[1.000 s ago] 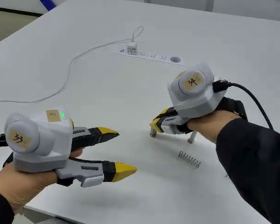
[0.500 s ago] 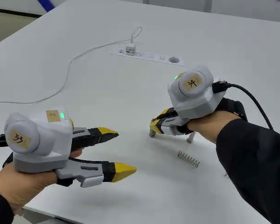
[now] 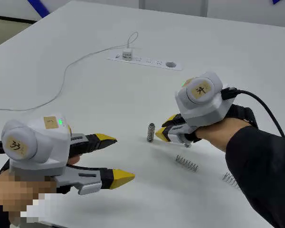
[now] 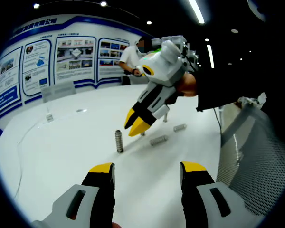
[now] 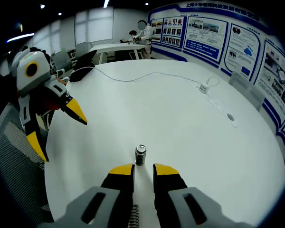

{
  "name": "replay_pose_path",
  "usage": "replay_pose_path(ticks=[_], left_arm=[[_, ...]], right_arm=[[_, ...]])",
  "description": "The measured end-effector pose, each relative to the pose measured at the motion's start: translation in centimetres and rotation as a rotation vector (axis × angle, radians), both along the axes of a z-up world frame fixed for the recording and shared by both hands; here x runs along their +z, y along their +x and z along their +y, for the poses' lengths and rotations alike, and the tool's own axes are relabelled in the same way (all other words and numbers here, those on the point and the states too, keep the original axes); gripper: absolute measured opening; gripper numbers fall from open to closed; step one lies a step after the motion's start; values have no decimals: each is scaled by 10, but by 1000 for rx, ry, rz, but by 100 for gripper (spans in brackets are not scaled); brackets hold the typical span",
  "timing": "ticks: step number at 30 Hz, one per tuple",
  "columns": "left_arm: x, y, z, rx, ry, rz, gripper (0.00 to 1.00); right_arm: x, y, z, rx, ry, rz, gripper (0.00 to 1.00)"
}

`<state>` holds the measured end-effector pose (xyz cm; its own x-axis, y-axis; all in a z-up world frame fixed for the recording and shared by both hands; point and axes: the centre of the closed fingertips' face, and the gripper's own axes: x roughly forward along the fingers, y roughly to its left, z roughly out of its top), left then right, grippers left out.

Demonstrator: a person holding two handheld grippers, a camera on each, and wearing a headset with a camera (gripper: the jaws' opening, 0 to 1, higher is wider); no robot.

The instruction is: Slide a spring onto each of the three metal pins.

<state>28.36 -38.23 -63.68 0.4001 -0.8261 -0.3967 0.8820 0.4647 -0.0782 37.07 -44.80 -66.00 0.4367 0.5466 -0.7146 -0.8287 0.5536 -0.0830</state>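
Right gripper [image 3: 160, 132] tilted down near pin [image 3: 151, 132]; left gripper [image 3: 125, 158] level, fingers [image 3: 124, 176] apart.

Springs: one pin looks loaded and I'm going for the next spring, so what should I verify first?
1. Loaded pin upright, fitted spring on it: ok.
2. Right gripper jaws slightly apart, holding nothing: ok.
3. Near loose spring lying free on the table beside the right gripper: ok.
4. Far loose spring lying free by the sleeve: ok.
5. Left gripper open and empty: ok.
6. Where the other pins stand: cannot tell; the right gripper covers that area.
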Motion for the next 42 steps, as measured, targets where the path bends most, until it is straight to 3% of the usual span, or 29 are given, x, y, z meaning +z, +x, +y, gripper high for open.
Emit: replay_pose_path(ticks=[6, 20, 32, 42], left_arm=[[0, -1, -1, -8, 4, -1, 56], [-1, -5, -5, -35, 11, -1, 56], [0, -4, -6, -35, 6, -4, 56], [0, -3, -6, -30, 2, -2, 56]], right_arm=[[-9, -10, -9, -1, -31, 18, 16], [-32, -36, -29, 0, -103, 109, 17], [-46, -40, -37, -9, -152, 151, 16], [-52, -40, -40, -9, -158, 180, 15]])
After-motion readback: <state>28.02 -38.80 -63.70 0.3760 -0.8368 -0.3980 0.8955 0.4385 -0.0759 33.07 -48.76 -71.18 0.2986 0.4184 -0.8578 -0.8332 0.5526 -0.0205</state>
